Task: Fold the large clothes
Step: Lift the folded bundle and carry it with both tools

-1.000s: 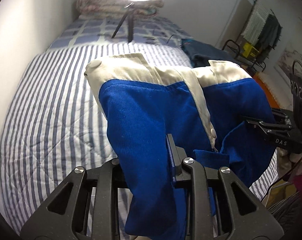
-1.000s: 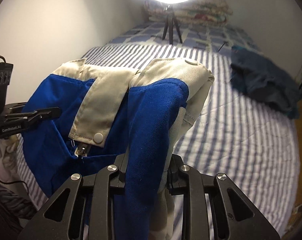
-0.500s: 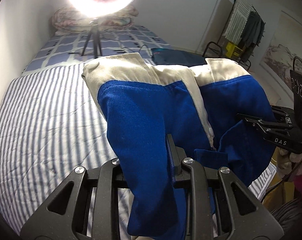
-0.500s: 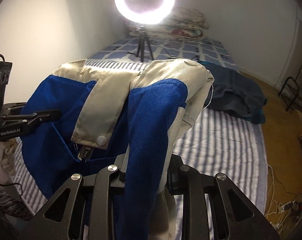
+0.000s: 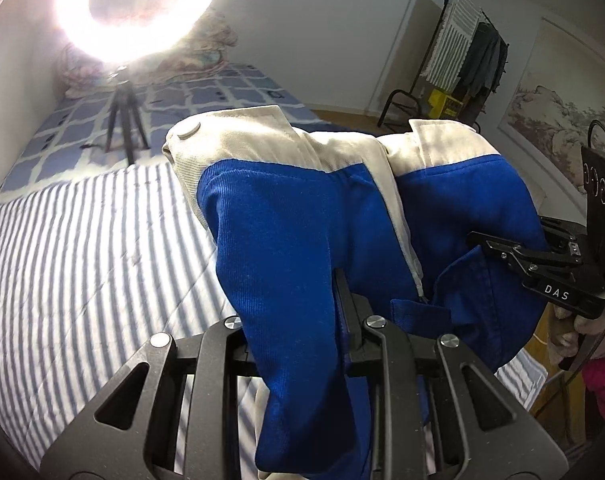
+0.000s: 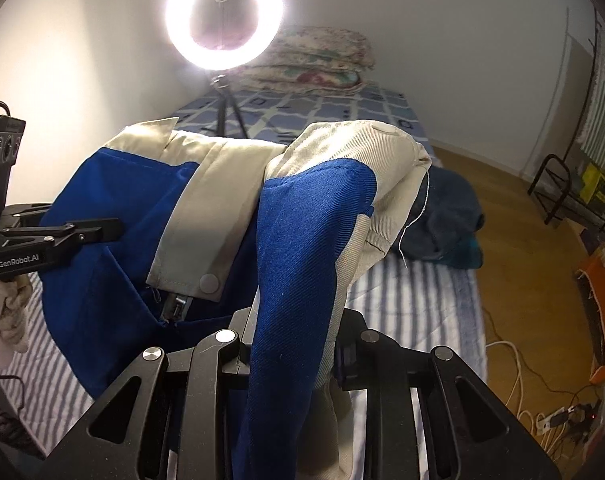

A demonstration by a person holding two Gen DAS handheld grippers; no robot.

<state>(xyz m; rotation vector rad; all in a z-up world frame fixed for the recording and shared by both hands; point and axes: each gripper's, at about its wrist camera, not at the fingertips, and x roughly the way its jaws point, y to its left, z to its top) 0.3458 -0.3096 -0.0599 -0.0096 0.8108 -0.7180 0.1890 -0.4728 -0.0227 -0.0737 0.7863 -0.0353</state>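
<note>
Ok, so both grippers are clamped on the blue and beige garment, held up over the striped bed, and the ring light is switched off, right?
Not quite. The ring light is on, glowing bright in the right wrist view. The rest holds: left gripper and right gripper both clamp the blue and beige garment above the striped bed.

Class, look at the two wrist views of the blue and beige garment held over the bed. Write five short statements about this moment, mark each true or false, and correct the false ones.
1. Both grippers are shut on the garment. True: the left gripper and the right gripper each pinch a fold of it.
2. The garment lies flat on the bed. False: it is held up above the striped cover.
3. A lit ring light stands on a tripod at the far end of the bed. True.
4. The garment is red. False: it is blue with beige panels.
5. A dark blue cloth lies on the bed. True.
</note>
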